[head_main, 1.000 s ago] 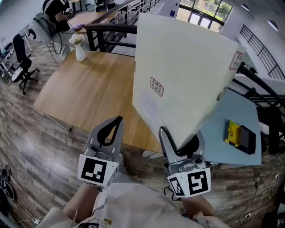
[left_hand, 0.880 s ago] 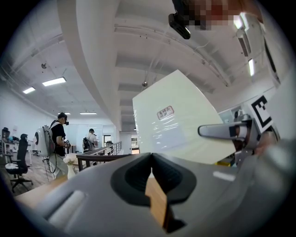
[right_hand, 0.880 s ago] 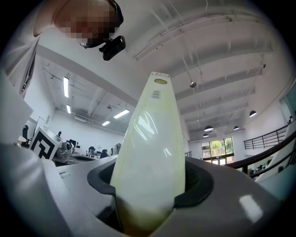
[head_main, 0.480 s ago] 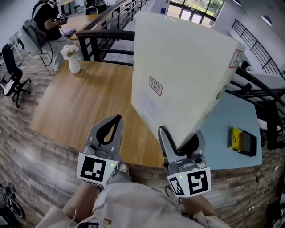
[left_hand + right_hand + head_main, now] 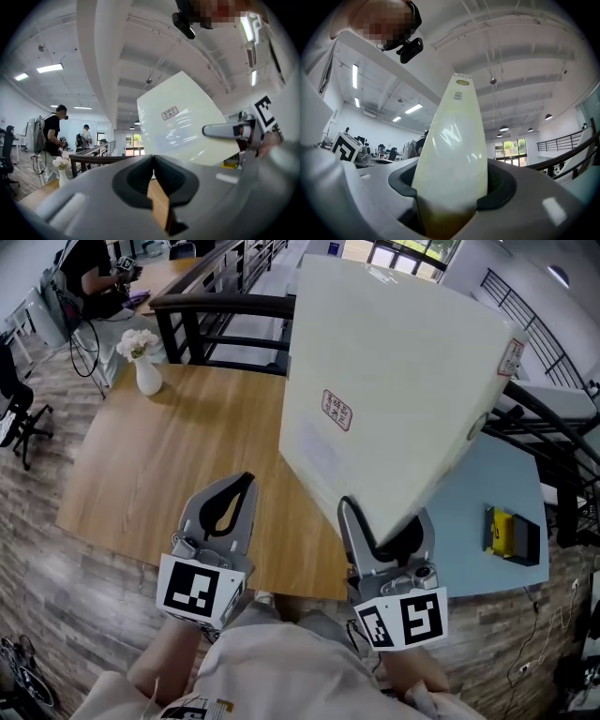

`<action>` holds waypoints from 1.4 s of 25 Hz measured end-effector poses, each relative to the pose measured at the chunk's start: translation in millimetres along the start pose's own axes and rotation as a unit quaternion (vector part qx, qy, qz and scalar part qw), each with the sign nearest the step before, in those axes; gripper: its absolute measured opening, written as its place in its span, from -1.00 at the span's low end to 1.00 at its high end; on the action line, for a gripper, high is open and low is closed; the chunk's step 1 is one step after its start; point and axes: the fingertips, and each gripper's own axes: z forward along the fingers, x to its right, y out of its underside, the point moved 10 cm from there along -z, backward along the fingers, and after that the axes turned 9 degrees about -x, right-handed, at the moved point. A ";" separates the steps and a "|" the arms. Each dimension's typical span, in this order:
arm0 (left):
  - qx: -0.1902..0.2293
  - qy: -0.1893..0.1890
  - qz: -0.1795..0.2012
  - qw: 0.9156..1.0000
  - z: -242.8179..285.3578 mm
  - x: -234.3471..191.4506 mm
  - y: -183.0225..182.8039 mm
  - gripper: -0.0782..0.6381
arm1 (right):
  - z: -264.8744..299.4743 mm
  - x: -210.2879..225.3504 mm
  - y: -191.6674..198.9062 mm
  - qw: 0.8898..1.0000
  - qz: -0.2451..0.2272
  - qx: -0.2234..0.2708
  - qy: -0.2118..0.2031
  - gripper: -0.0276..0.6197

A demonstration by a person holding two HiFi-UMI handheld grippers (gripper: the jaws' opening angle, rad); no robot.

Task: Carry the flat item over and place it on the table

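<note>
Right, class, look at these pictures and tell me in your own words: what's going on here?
A person holds tongs in each hand. The right tongs are clamped on the lower edge of a large, flat cream panel, held up in the air and tilted. The left tongs are shut and empty beside it. The wooden table lies just ahead, with a vase of flowers at its far left corner. The panel is not yet set down.

Vase [image 5: 147, 371] — far left on table [image 5: 187, 456]

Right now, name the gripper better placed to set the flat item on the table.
Right. The right gripper is clamped on the flat white item at its lower edge; the left gripper is shut and empty, beside it.
</note>
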 end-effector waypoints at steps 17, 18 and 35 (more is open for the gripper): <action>-0.016 -0.033 -0.021 0.999 36.0 3.1 0.7 -0.77 | 39.0 36.0 14.1 0.998 0.017 -0.035 -0.047 0.06; -0.016 -0.035 -0.020 0.999 38.1 3.9 0.1 -0.77 | 40.3 39.1 15.2 0.998 0.020 -0.037 -0.049 0.06; -0.052 -0.034 -0.020 0.998 98.5 6.4 31.4 -0.77 | 110.6 92.3 74.5 0.977 0.141 -0.128 -0.095 0.05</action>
